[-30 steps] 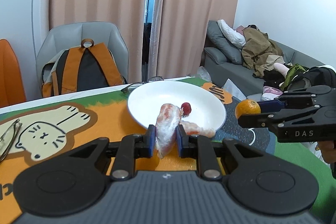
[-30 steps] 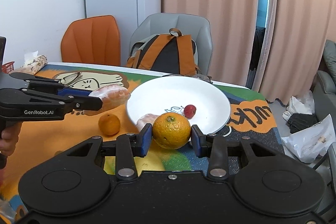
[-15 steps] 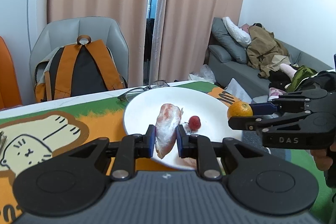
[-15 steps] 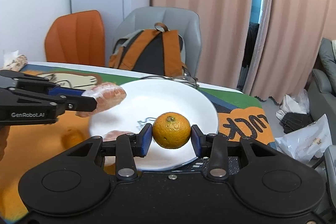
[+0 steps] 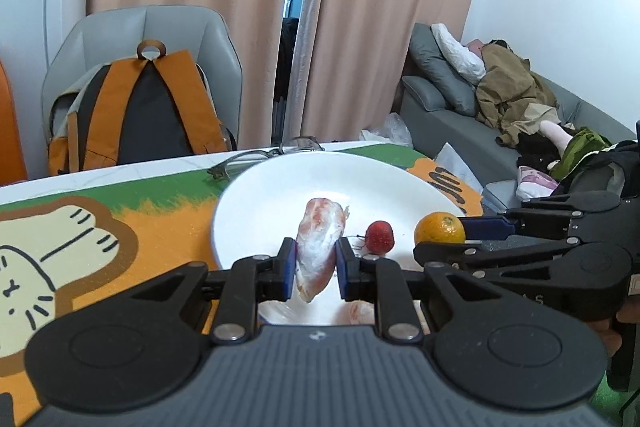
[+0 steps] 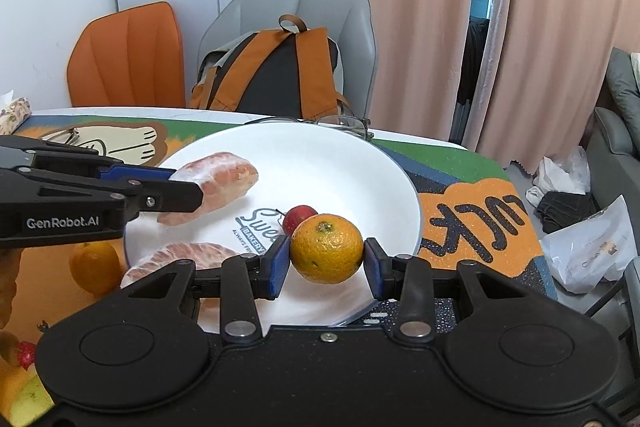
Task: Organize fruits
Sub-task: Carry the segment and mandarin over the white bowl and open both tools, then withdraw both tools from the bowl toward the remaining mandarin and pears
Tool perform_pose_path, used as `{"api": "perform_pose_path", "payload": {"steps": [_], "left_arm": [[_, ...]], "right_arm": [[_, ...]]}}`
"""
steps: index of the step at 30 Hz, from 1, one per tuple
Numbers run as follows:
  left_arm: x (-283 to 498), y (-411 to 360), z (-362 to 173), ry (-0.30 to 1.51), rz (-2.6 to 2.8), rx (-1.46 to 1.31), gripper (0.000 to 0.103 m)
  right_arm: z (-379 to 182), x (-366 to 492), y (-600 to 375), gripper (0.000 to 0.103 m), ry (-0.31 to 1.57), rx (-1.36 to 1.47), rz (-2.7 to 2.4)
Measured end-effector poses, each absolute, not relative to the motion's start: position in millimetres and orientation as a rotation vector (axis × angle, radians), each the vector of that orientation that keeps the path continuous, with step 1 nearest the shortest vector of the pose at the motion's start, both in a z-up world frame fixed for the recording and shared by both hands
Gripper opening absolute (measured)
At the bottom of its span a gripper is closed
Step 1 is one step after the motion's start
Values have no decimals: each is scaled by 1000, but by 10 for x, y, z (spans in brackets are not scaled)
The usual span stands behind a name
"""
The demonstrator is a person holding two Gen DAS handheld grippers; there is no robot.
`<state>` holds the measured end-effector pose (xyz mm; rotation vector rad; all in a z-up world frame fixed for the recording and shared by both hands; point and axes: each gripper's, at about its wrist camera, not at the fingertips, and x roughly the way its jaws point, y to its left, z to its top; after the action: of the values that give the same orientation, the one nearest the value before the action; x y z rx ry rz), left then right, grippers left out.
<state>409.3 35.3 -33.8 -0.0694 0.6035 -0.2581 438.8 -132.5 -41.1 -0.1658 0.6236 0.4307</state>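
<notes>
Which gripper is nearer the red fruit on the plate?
Right. The right gripper, shut on the orange, sits directly in front of the red fruit; the left gripper, holding a peeled segment, hangs farther left over the plate.

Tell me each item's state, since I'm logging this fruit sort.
Left tool: shut on a pomelo segment, above the plate.
Right tool: shut on an orange, above the plate.
White plate: holds a red fruit and another segment.
</notes>
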Motion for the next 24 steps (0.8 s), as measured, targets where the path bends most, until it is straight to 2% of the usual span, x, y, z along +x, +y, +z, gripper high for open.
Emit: {"api": "perform_pose_path", "payload": {"steps": [13, 17, 21, 23, 24], "left_arm": [[4143, 270, -356, 627, -250, -41, 22], [4119, 246, -329, 635, -255, -22, 23], [4076, 259, -323, 636, -254, -12, 29], [4045, 293, -312, 630, -242, -21, 43], [4025, 309, -306, 627, -236, -26, 46]], "right_arm": [[-461, 4428, -1266, 38, 644, -190, 420], [-454, 4421, -1275, 42, 642, -182, 427], [-398, 4359, -1305, 64, 616, -172, 434], [-362, 4324, -1316, 70, 613, -168, 444], [-338, 4296, -1324, 76, 605, -166, 445]]}}
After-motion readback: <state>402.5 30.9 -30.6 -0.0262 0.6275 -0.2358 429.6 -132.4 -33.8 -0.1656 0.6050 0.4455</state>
